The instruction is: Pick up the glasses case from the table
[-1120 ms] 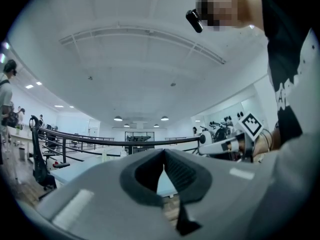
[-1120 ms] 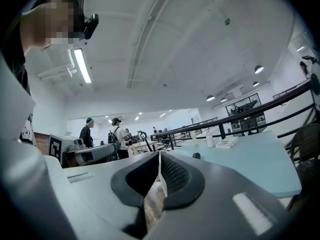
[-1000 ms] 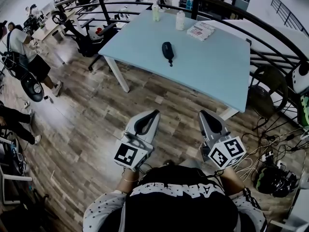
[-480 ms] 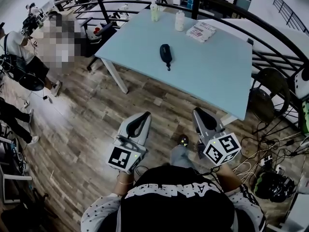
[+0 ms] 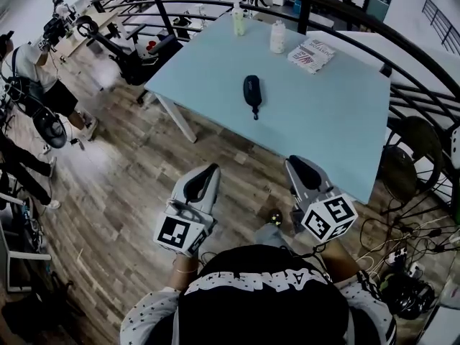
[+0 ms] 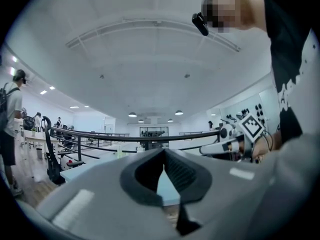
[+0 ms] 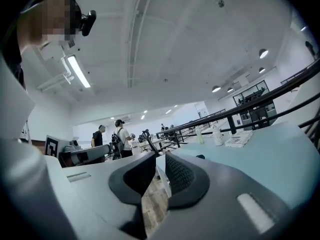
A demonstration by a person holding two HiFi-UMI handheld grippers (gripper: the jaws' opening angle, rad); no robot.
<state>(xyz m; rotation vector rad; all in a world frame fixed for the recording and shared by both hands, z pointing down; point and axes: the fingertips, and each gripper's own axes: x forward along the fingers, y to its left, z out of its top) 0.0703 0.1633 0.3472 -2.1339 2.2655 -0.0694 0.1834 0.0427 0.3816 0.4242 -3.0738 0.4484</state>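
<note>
Blue table [image 5: 338, 131] holds the glasses case [image 5: 251, 92]: we judge it light, stiff, slick; pinch across its middle. Left gripper [image 5: 205, 176] jaws together, right gripper [image 5: 300, 169] jaws opening, both empty.

Glasses case [image 5: 251, 92] on table [image 5: 330, 117], bottles [image 5: 277, 37] and packet [image 5: 314, 54] behind it

Smooth matt table top [image 5: 323, 113], wood-plank floor [image 5: 122, 185], dark metal railing [image 5: 345, 10] — glasses case [image 5: 251, 90] dark, smooth-looking
</note>
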